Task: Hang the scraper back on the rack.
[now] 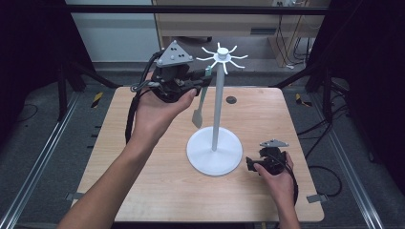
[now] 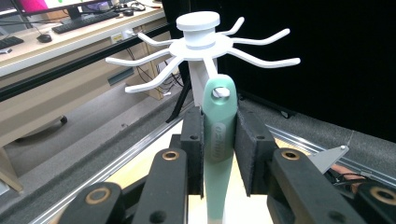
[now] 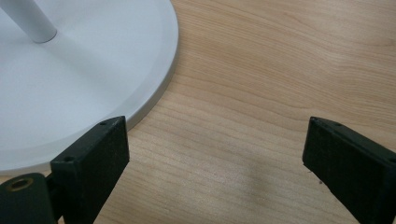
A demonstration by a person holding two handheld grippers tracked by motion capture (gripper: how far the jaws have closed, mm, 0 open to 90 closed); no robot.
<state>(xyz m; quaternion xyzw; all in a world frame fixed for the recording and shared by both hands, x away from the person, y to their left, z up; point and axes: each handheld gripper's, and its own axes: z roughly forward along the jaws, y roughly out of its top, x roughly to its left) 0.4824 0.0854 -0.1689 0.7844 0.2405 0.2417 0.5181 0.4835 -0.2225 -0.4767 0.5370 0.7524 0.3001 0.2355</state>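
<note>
The left gripper (image 1: pixel 203 78) is raised beside the top of the white hook stand (image 1: pixel 216 107), its jaws clamped on the mint-green handle of a spatula (image 2: pixel 218 140). The handle's hanging hole sits just below one hook arm, and the grey blade hangs down beside the pole. The right gripper (image 3: pixel 215 158) rests low on the wooden table (image 1: pixel 143 181), jaws wide apart, just beside the stand's round base.

- The light wooden counter (image 1: pixel 157 191) stands on a dark grey floor (image 1: pixel 43 143).
- Metal rails (image 1: pixel 28 181) run along the floor on both sides of the counter.
- Beyond the counter's far edge stand a pale wall (image 1: pixel 114 33) and a wooden desk (image 1: pixel 210 21).
- In the left gripper view, a keyboard (image 2: pixel 86 21) lies on a long desk (image 2: pixel 56 51) beyond the counter.
</note>
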